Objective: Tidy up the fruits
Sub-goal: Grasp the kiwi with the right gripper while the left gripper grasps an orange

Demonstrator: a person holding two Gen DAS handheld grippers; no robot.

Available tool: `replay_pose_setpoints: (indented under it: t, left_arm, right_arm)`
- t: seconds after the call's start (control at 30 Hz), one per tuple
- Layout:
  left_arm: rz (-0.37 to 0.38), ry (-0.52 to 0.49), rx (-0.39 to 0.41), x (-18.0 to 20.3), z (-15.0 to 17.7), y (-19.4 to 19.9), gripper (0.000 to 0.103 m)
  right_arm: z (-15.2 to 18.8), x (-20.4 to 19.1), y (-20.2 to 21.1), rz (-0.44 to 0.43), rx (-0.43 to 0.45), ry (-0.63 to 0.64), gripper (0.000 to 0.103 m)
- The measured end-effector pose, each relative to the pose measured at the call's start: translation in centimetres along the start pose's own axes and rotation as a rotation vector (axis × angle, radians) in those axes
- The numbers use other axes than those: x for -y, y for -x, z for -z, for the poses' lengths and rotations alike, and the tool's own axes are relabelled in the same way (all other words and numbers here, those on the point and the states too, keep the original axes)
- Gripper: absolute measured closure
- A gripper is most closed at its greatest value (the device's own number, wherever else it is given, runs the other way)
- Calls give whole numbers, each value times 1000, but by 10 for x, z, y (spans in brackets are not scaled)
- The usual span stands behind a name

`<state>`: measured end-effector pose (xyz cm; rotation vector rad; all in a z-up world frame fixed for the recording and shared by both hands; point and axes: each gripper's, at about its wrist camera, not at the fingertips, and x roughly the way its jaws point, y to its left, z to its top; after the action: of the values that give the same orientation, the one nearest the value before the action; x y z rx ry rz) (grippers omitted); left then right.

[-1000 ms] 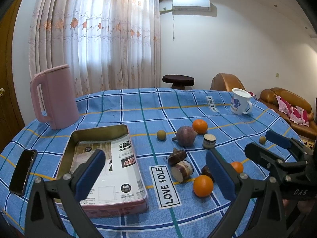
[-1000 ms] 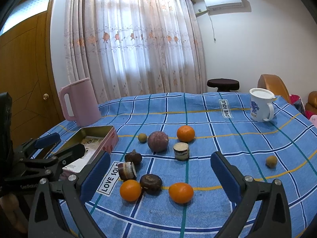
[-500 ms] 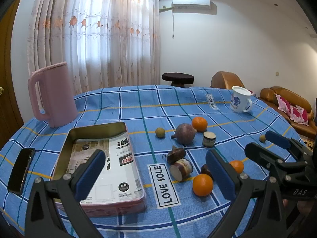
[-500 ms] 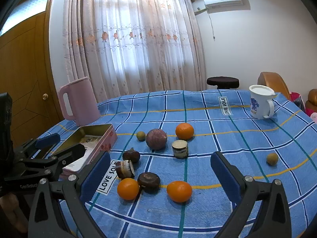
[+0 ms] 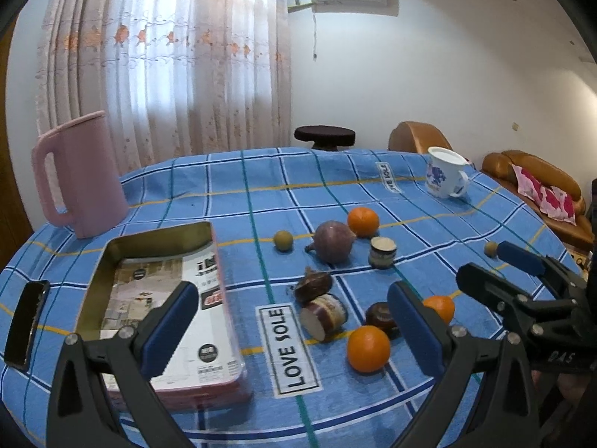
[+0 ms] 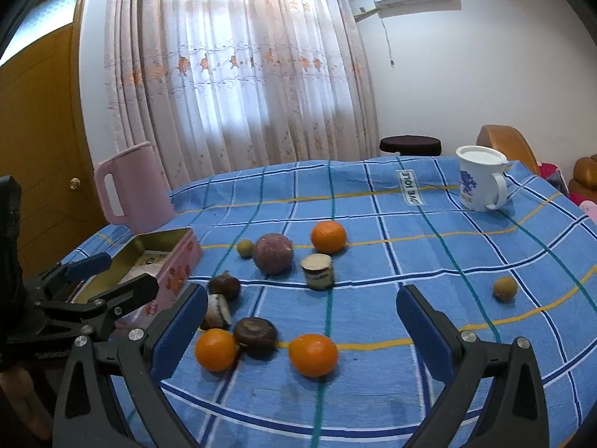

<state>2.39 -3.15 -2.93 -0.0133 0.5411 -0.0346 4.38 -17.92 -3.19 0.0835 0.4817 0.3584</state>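
Note:
Fruit lies loose on the blue checked tablecloth. Three oranges show in the right wrist view: a near one [image 6: 312, 354], a near left one [image 6: 216, 348] and a far one [image 6: 328, 237]. Between them lie a round purple fruit [image 6: 272, 258], dark brown fruits [image 6: 256, 332], a cut piece [image 6: 318, 271] and two small yellow-brown fruits [image 6: 505, 288]. An open pink tin [image 5: 156, 298] with a printed sheet inside sits left. My left gripper [image 5: 291, 324] is open and empty above the tin's right edge. My right gripper [image 6: 302, 328] is open and empty above the near orange.
A pink jug [image 5: 80, 183] stands at the back left and a white mug [image 5: 446, 173] at the back right. A black phone [image 5: 26, 323] lies at the table's left edge. Sofas and a stool stand beyond the table.
Both grippers have moved a little forward and lower over the table. Both stay open. No fruit has moved.

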Motion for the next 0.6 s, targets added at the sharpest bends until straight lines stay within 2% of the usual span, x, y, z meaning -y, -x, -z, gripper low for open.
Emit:
replay_pose_setpoints:
  t: [0.13, 0.2, 0.27, 0.33, 0.4, 0.47, 0.57, 0.6]
  left_arm:
    - [45, -30, -10, 18, -5, -10, 0]
    - [72, -53, -9, 31, -8, -15, 0]
    - [94, -72, -14, 44, -11, -20, 0]
    - [139, -93, -24, 59, -12, -26, 0]
    - [163, -121, -42, 75, -9, -33, 1]
    - [203, -146, -78, 91, -4, -42, 8]
    - [238, -182, -122, 110, 3, -54, 21]
    - [255, -184, -135, 113, 4, -56, 29]
  right_arm:
    - [0, 21, -4, 92, -8, 15, 1]
    - [-1, 46, -5, 177, -16, -9, 1]
    - [-2, 67, -5, 225, -20, -26, 1]
    - [-3, 90, -8, 281, -54, -42, 4]
    - [-4, 109, -10, 307, -78, -48, 15]
    - [-4, 124, -16, 327, -116, -40, 22]
    - [-8, 142, -24, 335, -168, -41, 24]
    - [-10, 146, -28, 344, -182, -35, 26]
